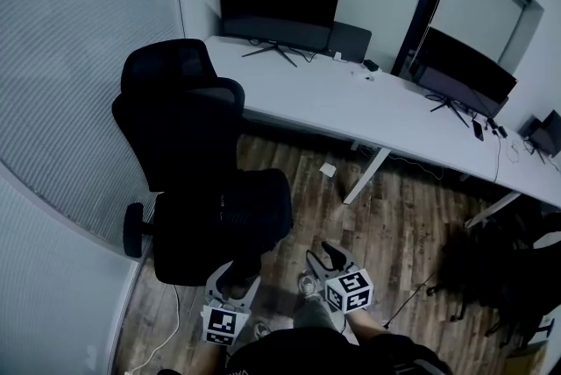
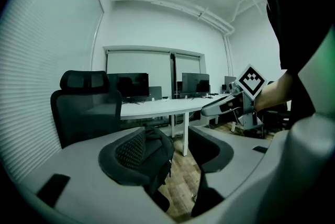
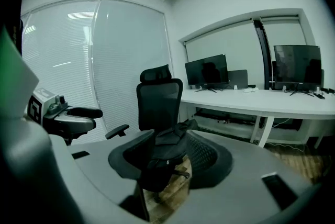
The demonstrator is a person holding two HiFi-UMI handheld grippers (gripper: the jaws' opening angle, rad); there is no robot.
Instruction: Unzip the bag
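Observation:
A black bag (image 1: pixel 230 215) lies on the seat of a black office chair (image 1: pixel 180 115). In the right gripper view the bag (image 3: pixel 168 140) slumps across the seat, straight ahead between the jaws. My left gripper (image 1: pixel 235 279) hovers just in front of the seat's near edge, open and with nothing between its jaws. My right gripper (image 1: pixel 326 258) hangs to the right of the seat over the floor, also open and holding nothing. In the left gripper view the bag (image 2: pixel 152 145) shows beyond the open left gripper (image 2: pixel 170 152), and the right gripper (image 2: pixel 222 106) sits off to the right.
A long white desk (image 1: pixel 368 106) with two dark monitors (image 1: pixel 276 14) runs along the back wall. A white desk leg (image 1: pixel 364 179) stands on the wooden floor (image 1: pixel 394 224). A blind-covered wall (image 1: pixel 61 102) closes the left side. Dark chairs and bags (image 1: pixel 508 277) crowd the right.

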